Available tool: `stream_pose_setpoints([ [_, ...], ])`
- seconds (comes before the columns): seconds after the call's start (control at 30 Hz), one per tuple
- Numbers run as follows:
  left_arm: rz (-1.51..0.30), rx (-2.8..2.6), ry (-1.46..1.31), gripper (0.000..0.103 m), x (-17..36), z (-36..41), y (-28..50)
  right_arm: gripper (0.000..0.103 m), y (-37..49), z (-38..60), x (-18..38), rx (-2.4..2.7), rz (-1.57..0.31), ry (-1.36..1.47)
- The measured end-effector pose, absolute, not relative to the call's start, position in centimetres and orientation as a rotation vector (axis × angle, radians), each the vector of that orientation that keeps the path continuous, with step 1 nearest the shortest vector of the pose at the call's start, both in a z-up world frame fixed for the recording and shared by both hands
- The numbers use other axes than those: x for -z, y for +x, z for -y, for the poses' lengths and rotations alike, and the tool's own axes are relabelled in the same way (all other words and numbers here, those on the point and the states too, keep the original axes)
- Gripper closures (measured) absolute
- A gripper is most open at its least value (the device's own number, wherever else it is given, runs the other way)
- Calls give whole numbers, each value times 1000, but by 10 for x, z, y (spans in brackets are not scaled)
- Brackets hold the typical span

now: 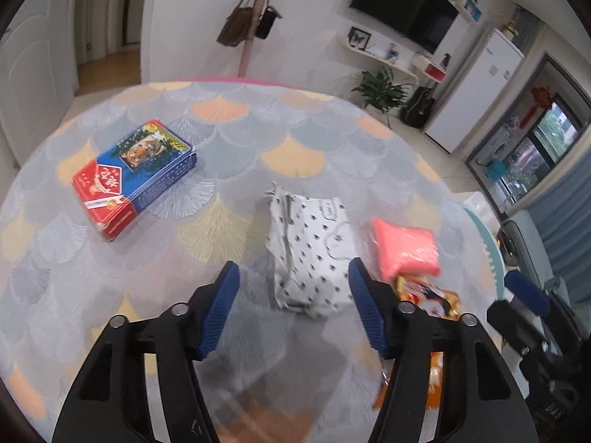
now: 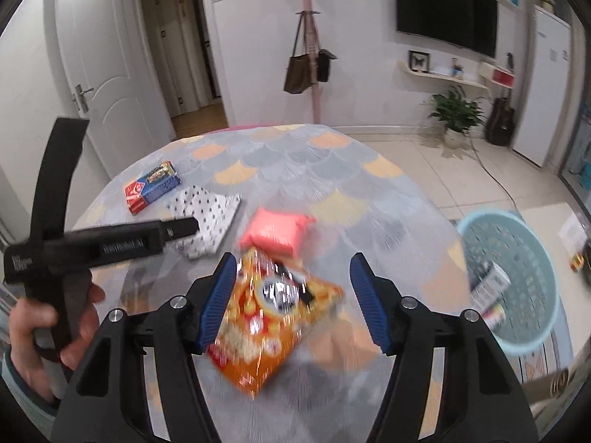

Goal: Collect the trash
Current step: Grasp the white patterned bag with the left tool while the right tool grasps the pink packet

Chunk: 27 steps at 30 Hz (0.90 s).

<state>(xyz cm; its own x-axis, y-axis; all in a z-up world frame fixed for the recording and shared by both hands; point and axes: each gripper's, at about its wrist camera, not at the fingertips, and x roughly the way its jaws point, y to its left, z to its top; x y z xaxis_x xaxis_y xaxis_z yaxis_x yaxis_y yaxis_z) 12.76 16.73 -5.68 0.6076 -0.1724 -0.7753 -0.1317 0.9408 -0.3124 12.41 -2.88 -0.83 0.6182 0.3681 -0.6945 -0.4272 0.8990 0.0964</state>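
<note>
right gripper (image 2: 293, 302): jaws wide apart, straddling the snack bag (image 2: 275, 317), probably lined up to grab it next
left gripper (image 1: 293, 310): jaws apart, empty, aimed at the spotted pouch (image 1: 308, 247)
table (image 1: 258, 136): also holds a pink pack (image 1: 404, 249) and a box (image 1: 135, 177), both untouched
basket (image 2: 511, 284): just off the table's right edge, handy for drops; a small carton or two already inside

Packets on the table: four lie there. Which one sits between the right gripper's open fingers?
The orange snack bag, glossy and crinkled. The pink packet, spotted white bag and red-and-blue box lie farther off.
</note>
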Motion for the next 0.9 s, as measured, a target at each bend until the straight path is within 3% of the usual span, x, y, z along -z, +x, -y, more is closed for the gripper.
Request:
stream_pose_setpoints([
  [0.13,-923,7,-319,60,59,-165,137,43,150,11,20,-496,-828,-158],
  [0.23,-925,16,-283,86,59,-158,139,43,164,1,33,-509,-863,-209],
  [0.33,-913,12,-266,91,58,-156,138,43,175,-4,43,-522,-898,-232],
  [0.47,-897,18,-271,94,55,-158,134,36,189,-11,54,-552,-930,-239],
  [0.7,-885,20,-267,94,49,-157,131,36,200,-24,58,-555,-919,-274],
  [0.73,-884,20,-266,94,49,-156,132,40,199,-24,58,-551,-915,-274],
  [0.77,-883,21,-267,95,49,-156,132,53,198,-24,58,-548,-910,-275],
  [0.8,-879,23,-267,95,48,-155,132,60,197,-23,57,-549,-902,-276],
  [0.9,-869,36,-264,96,43,-151,132,66,193,-17,53,-546,-885,-258],
])
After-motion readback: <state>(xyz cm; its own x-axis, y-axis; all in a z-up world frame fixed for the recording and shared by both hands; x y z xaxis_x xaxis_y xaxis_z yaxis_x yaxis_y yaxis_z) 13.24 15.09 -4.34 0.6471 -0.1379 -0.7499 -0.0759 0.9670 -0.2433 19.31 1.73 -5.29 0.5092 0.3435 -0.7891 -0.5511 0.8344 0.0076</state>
